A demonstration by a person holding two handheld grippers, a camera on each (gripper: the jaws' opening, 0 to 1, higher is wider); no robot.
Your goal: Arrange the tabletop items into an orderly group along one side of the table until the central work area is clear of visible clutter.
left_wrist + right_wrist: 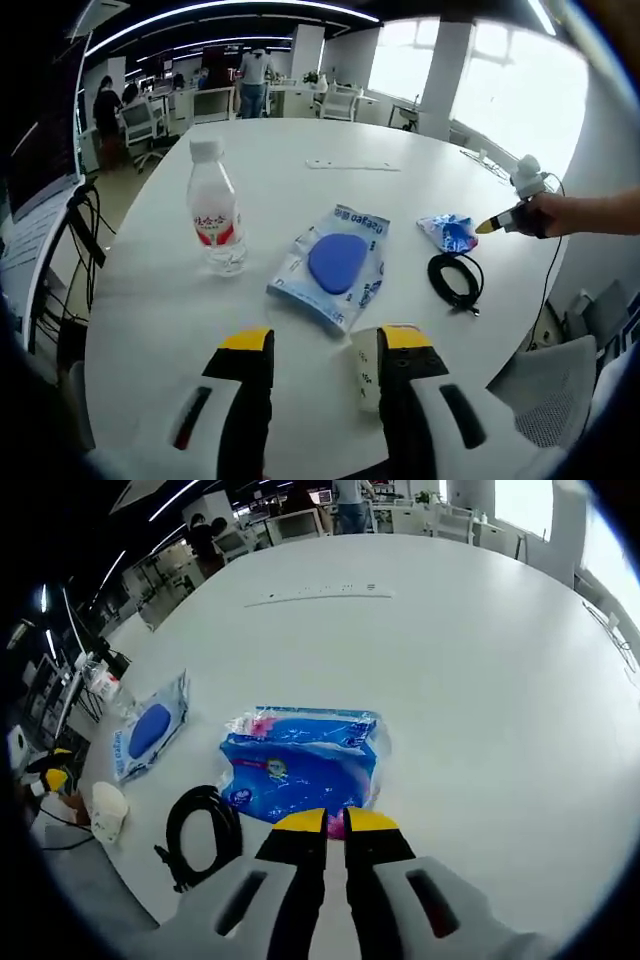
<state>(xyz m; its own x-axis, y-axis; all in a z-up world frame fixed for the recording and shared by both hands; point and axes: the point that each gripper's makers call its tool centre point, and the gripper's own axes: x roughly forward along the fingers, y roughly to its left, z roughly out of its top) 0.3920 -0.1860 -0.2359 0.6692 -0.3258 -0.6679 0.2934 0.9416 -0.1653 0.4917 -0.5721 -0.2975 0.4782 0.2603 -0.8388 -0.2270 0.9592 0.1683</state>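
My right tongs (pixel 335 823) pinch the crinkled blue plastic snack bag (pixel 300 761), hiding its near edge, while my left tongs (pixel 326 342) stand spread above the white surface (pixel 300 200).

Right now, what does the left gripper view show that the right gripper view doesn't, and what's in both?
Left gripper view alone: a white cup lying by the open left gripper, and the label of the water bottle, which stands upright.

Right gripper view alone: the front of the blue snack bag, its near edge pinched by the right gripper.

Both: the white table, the wet wipes pack with its blue flap, the coiled black cable and the white strip at the far side.
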